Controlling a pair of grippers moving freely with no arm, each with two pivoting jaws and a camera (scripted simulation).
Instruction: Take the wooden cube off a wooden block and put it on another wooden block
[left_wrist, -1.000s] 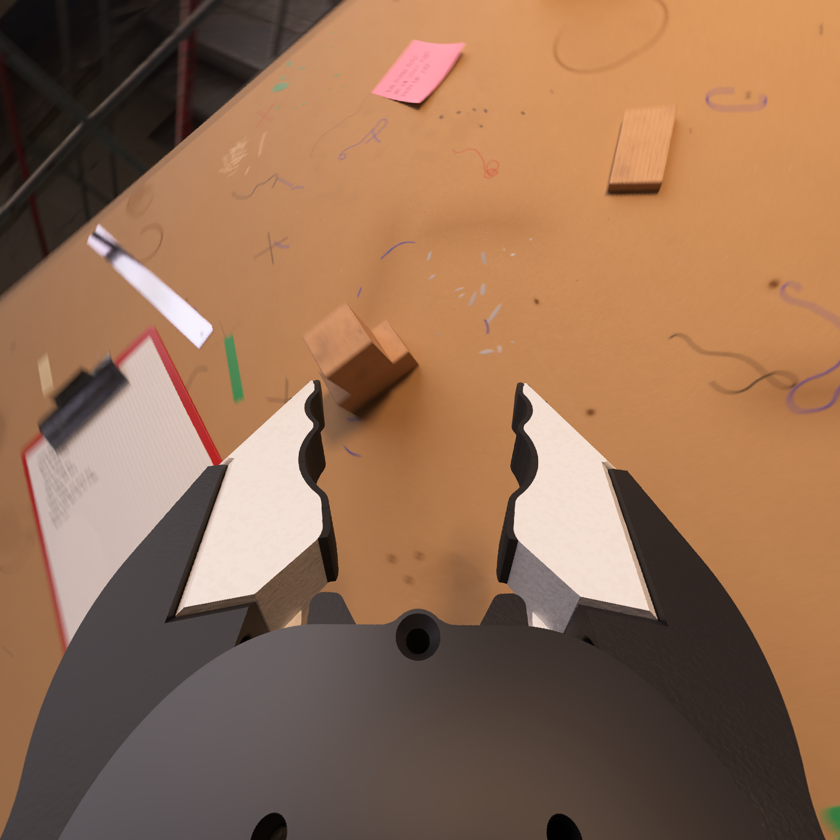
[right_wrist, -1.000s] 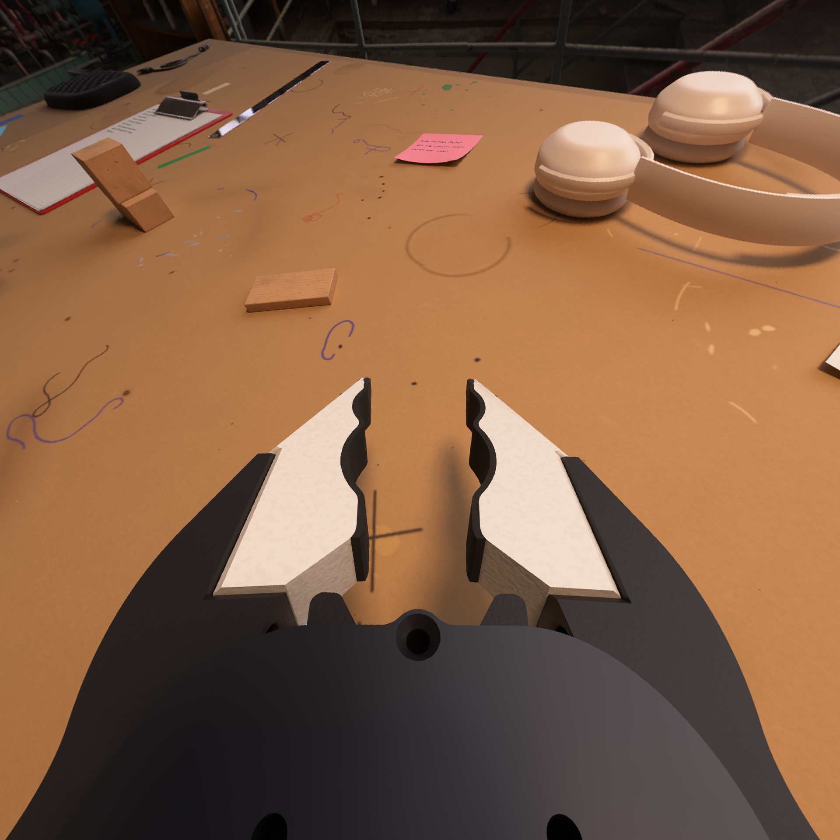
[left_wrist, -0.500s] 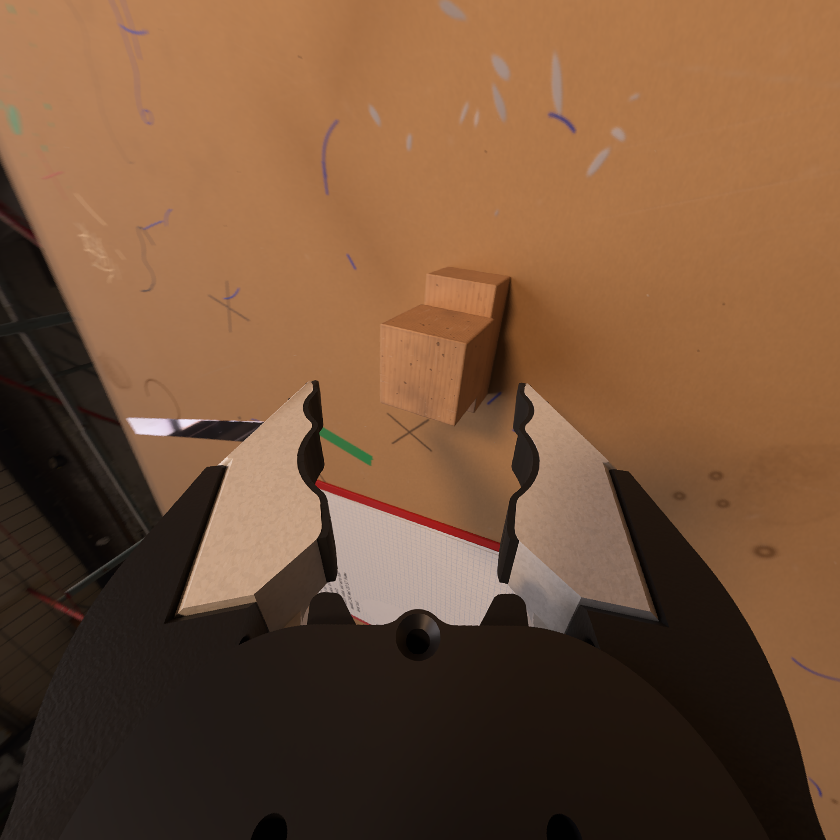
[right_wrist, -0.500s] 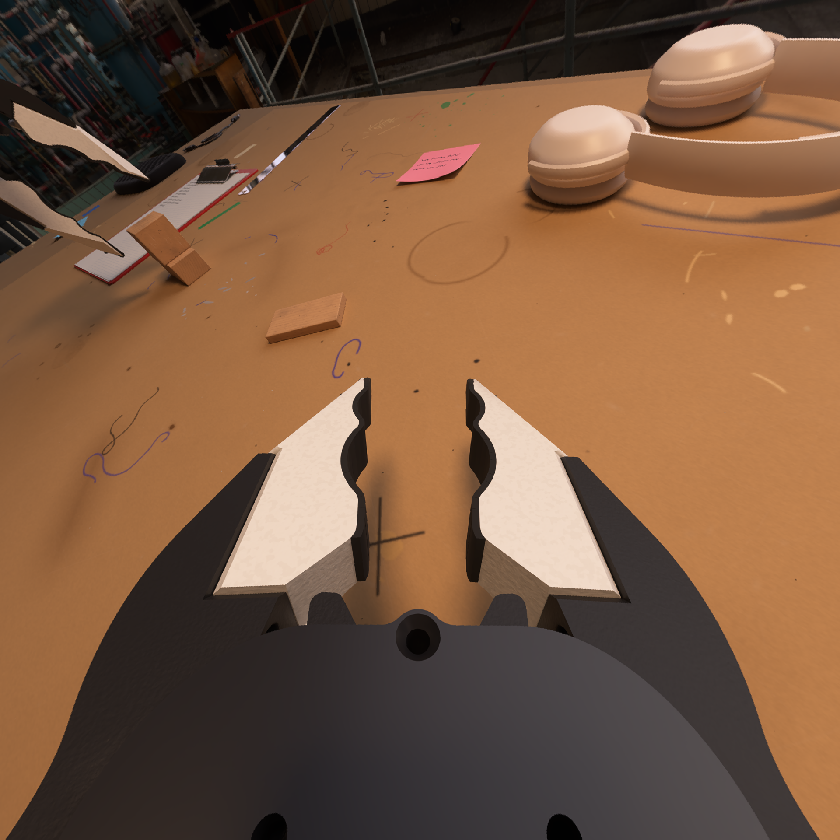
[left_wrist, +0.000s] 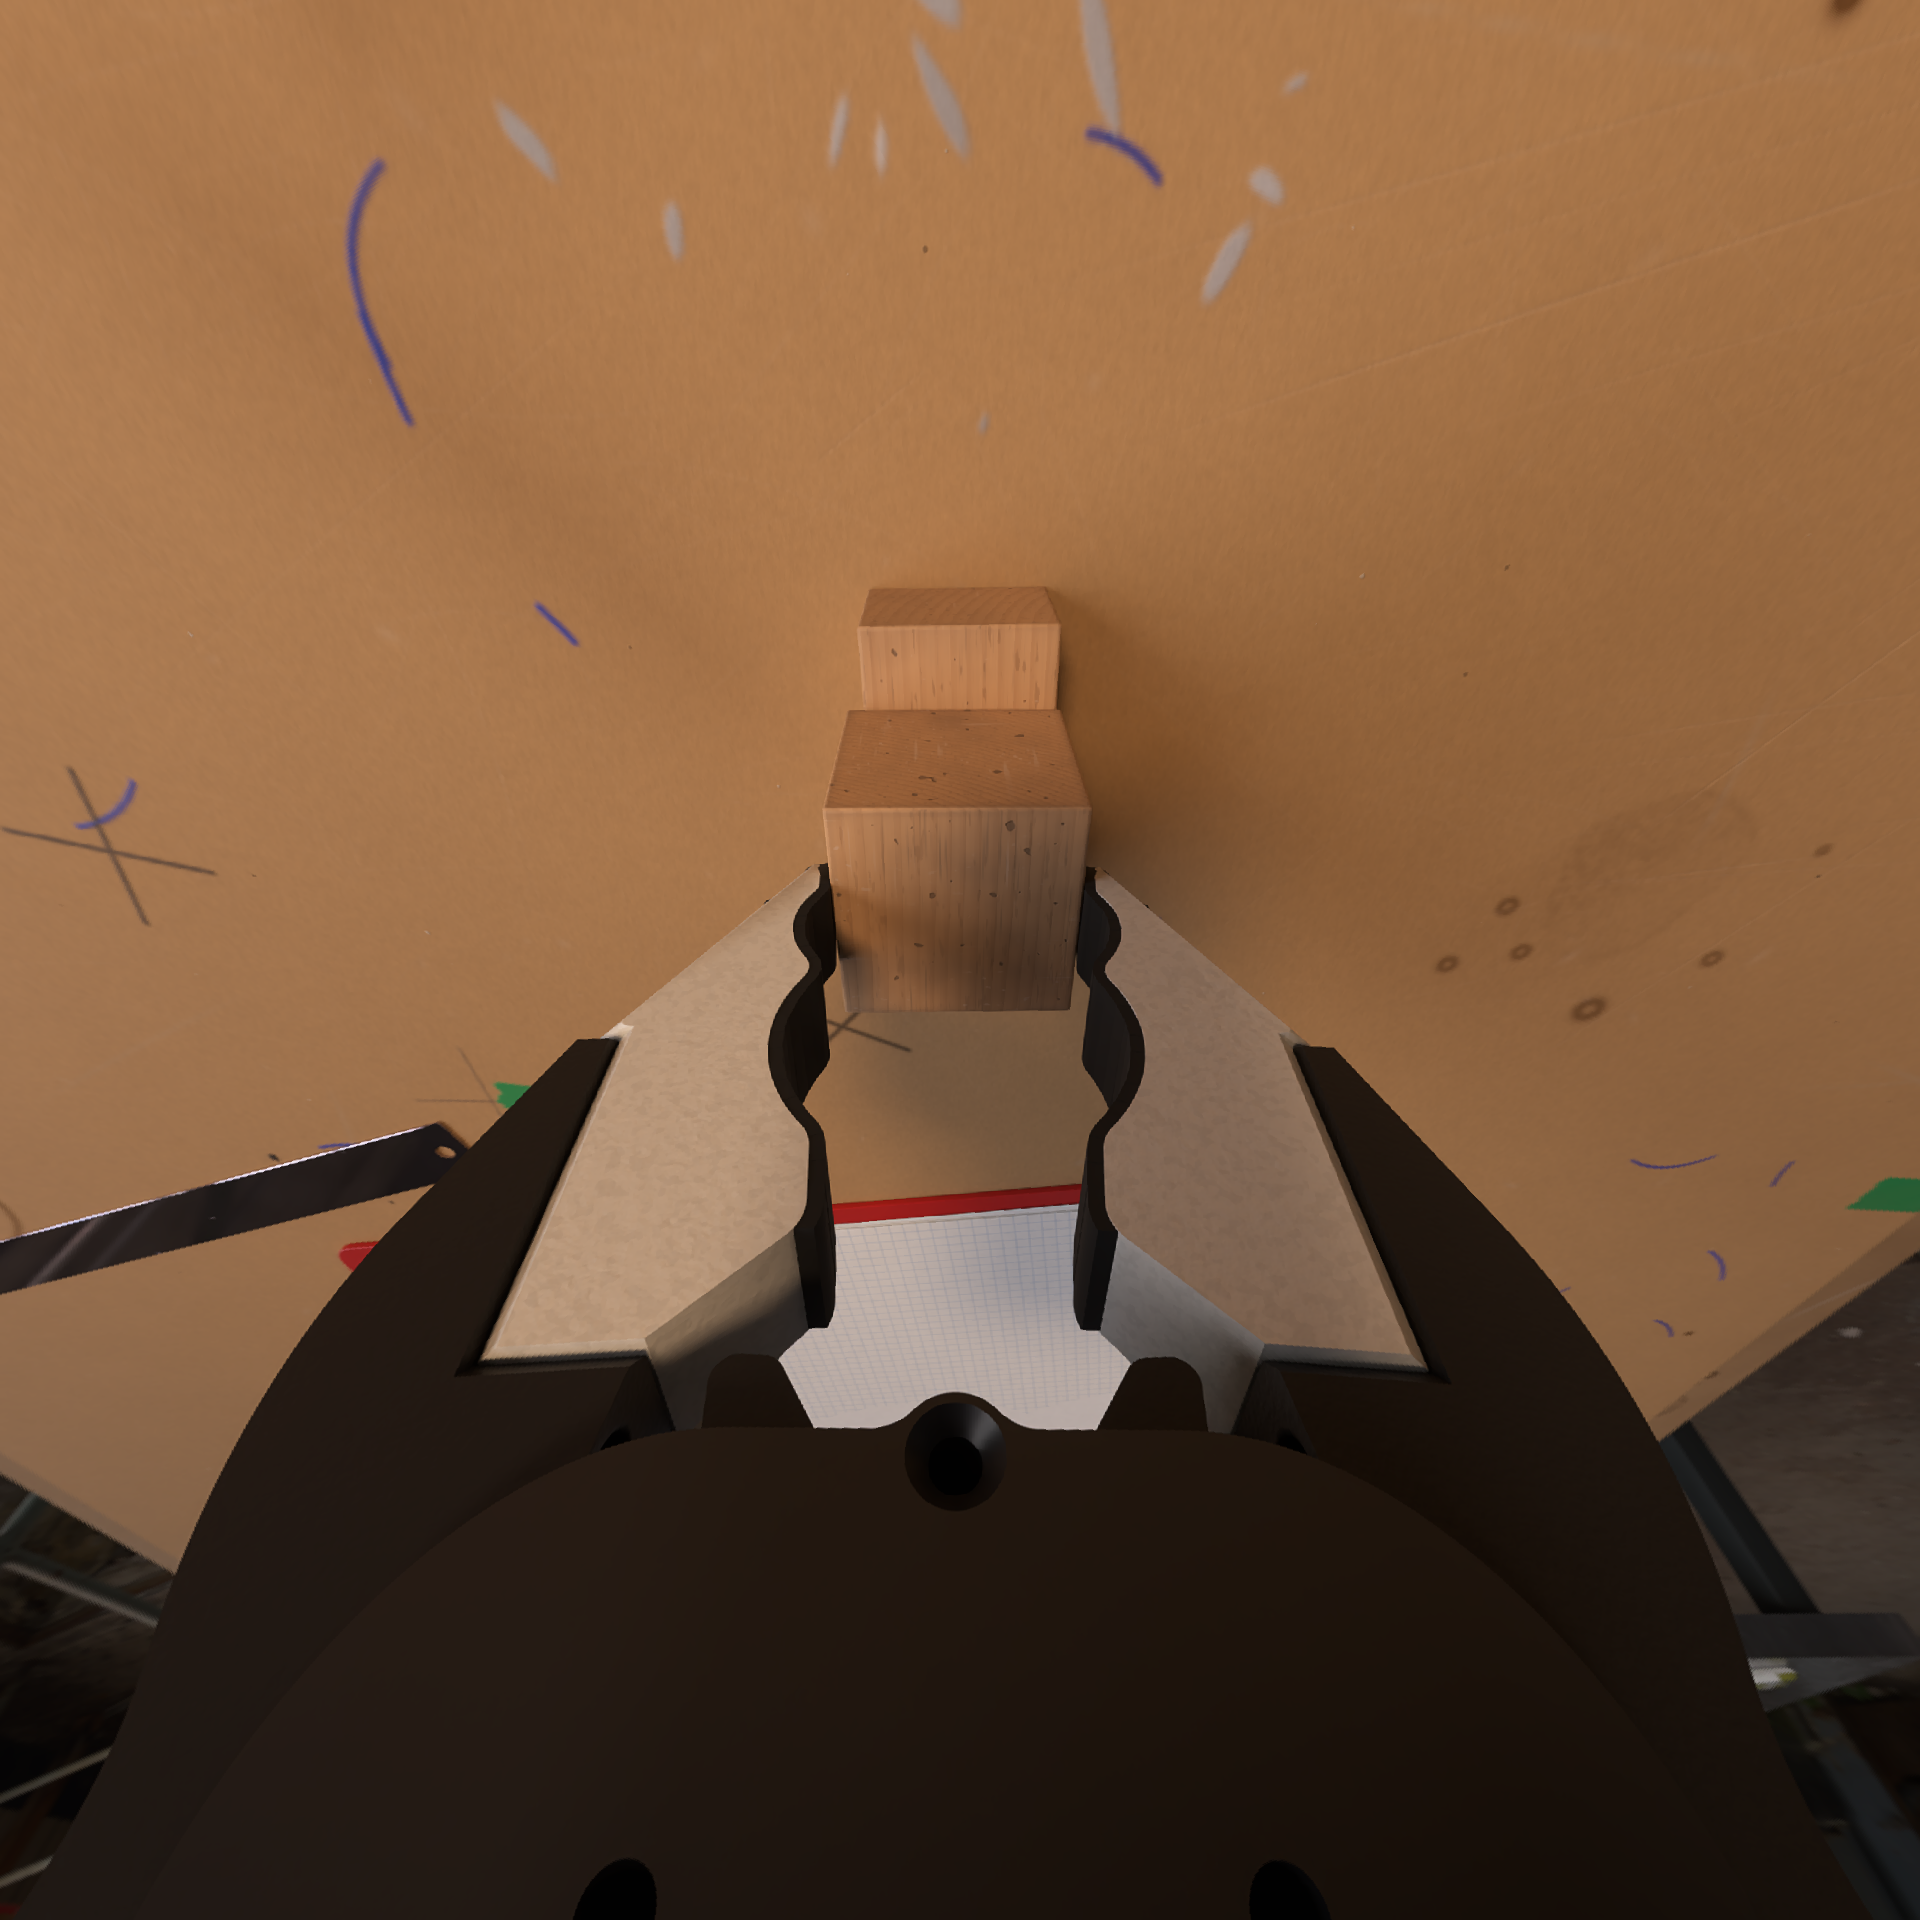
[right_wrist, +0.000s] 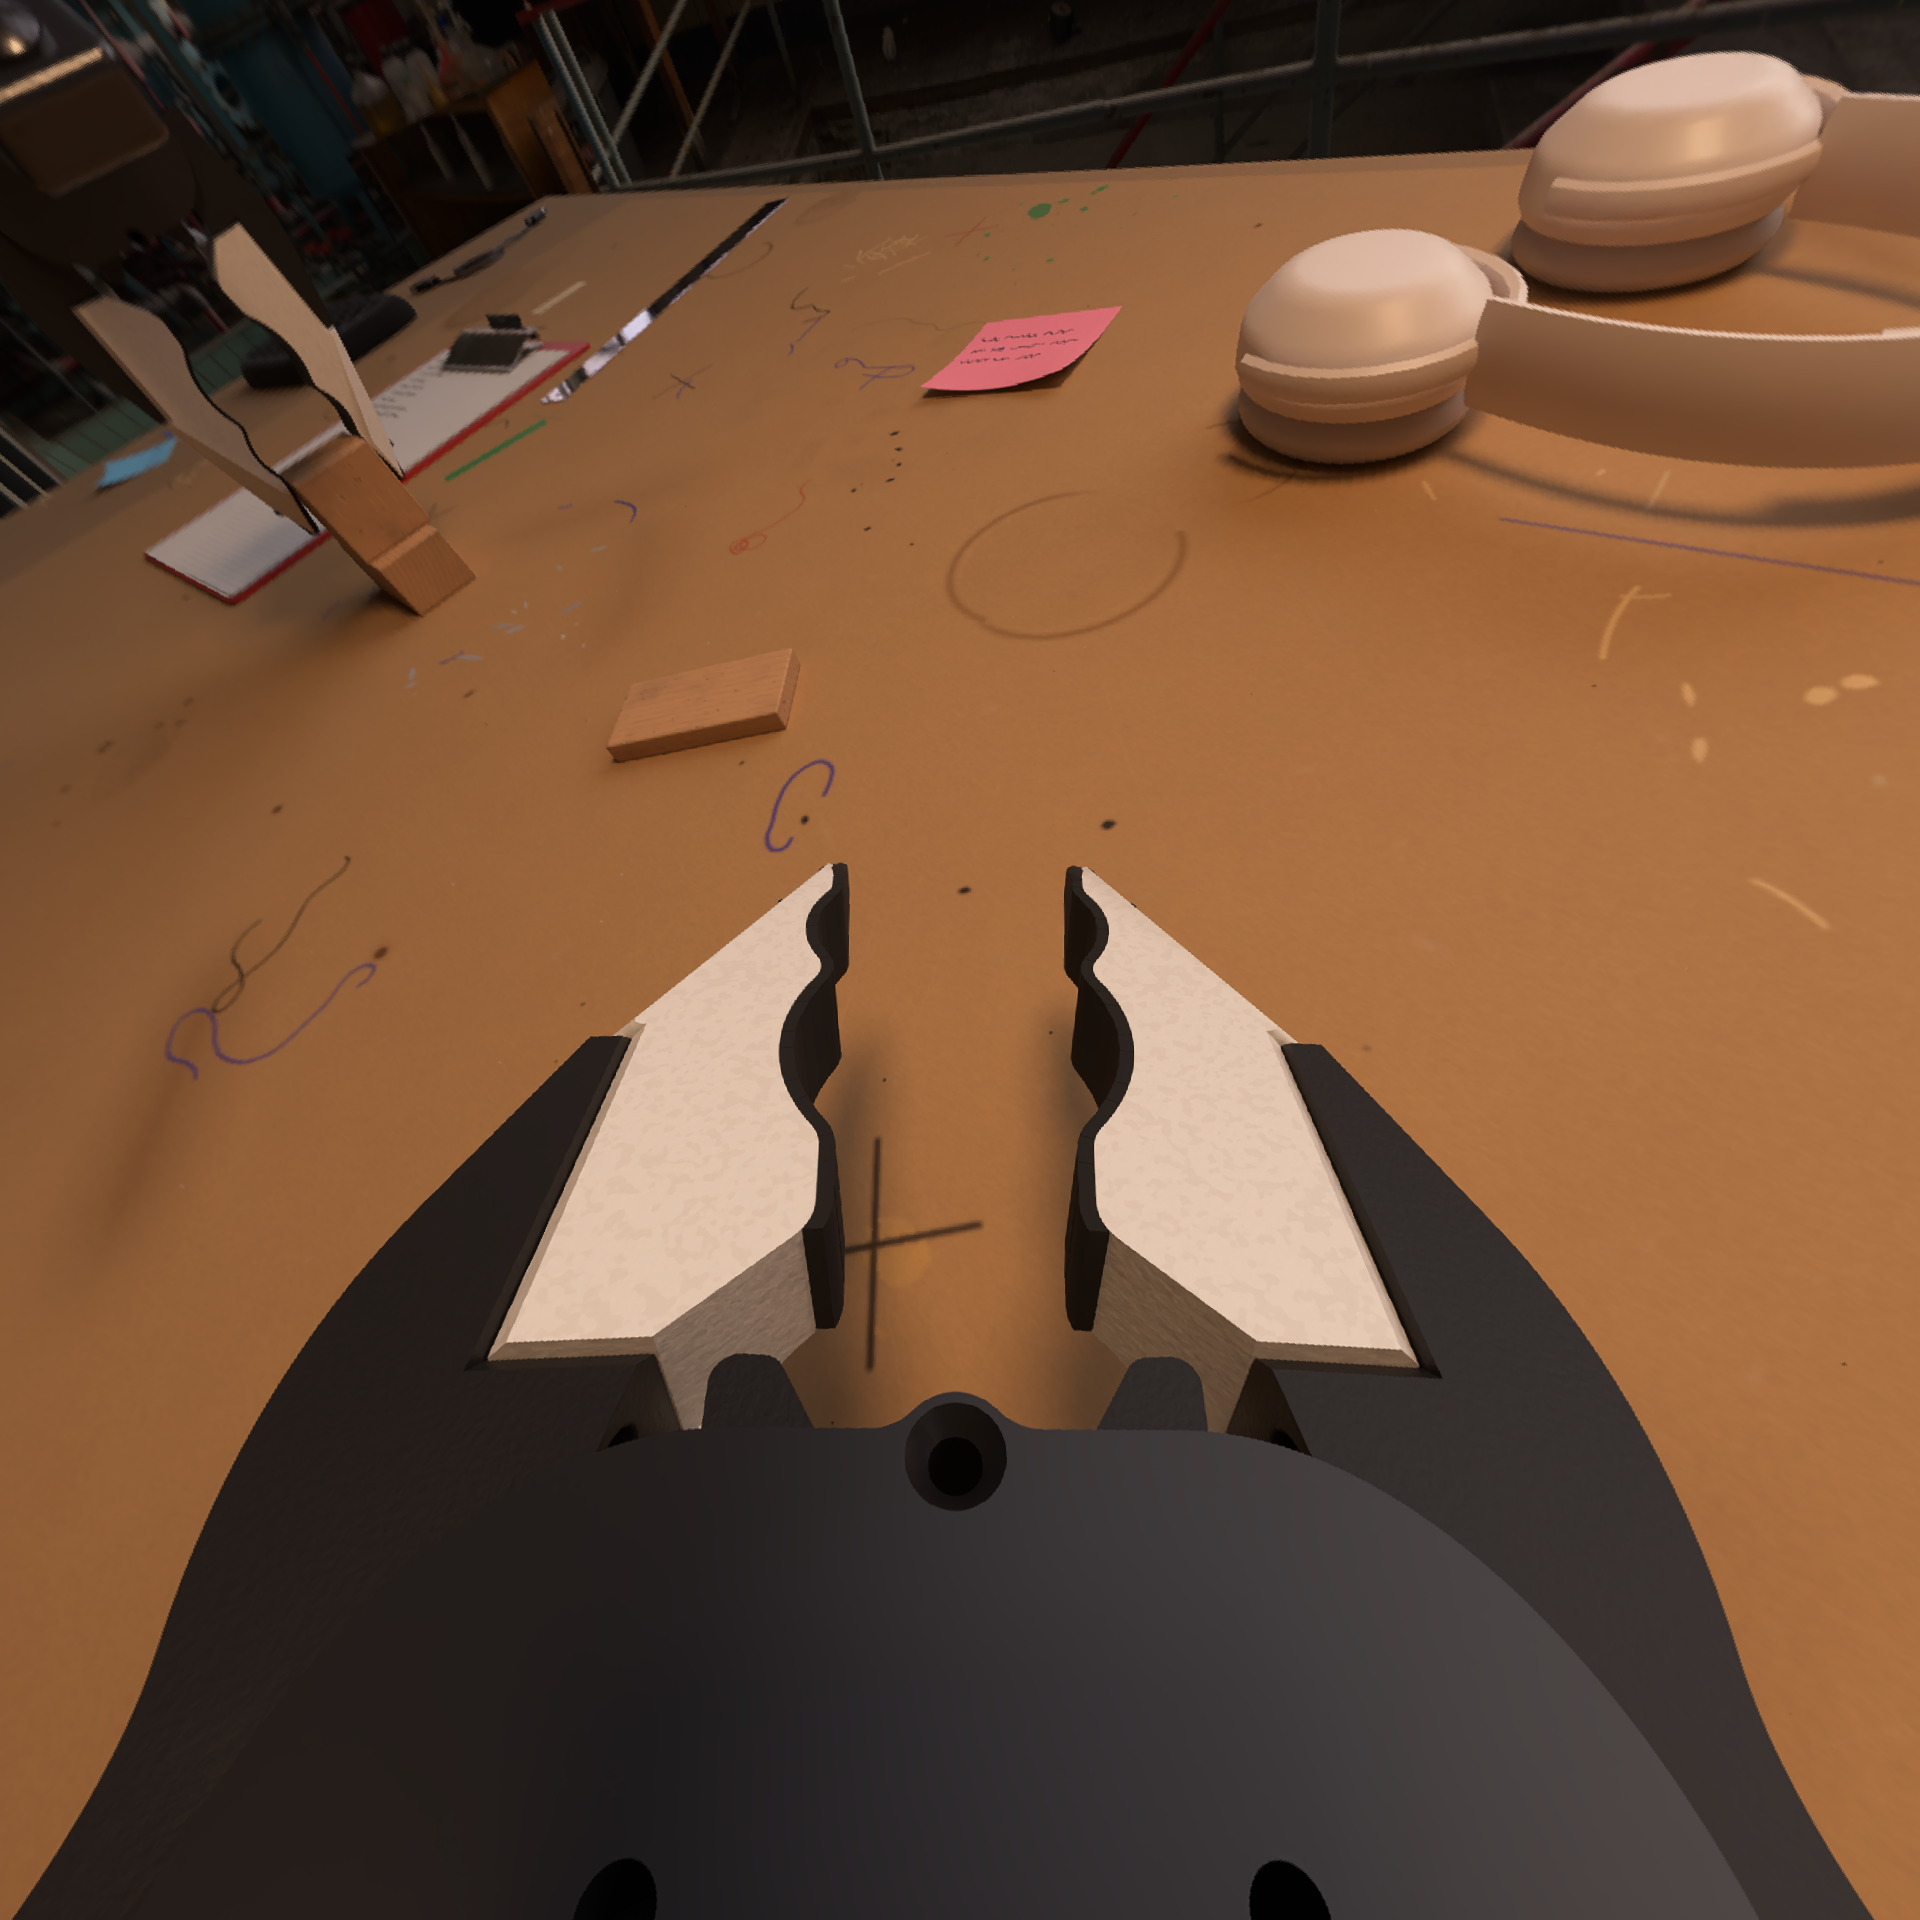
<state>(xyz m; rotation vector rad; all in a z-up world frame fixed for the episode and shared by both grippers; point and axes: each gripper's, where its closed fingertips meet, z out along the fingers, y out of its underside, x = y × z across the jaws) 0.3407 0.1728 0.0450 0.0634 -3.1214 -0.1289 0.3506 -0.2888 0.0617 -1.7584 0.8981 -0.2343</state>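
Observation:
The wooden cube (left_wrist: 956, 914) stands on a small wooden block (left_wrist: 956, 649) on the brown table. My left gripper (left_wrist: 956, 894) is shut on the cube, with one fingertip pressed on each side face. The right wrist view shows this grip far off at the left, with the cube (right_wrist: 364, 509) on its block (right_wrist: 421, 566). A second, flat wooden block (right_wrist: 704, 701) lies alone on the table ahead of my right gripper (right_wrist: 956, 883). The right gripper is open and empty, low over the table.
A red-edged clipboard (left_wrist: 951, 1299) lies under the left gripper, beside a shiny metal strip (left_wrist: 208, 1205) and the table edge. In the right wrist view, cream headphones (right_wrist: 1361, 343) lie at the back right and a pink note (right_wrist: 1023, 348) at the back middle.
My left gripper has moved forward around the cube and closed its fingers on its sides. The right gripper has stayed almost still, open.

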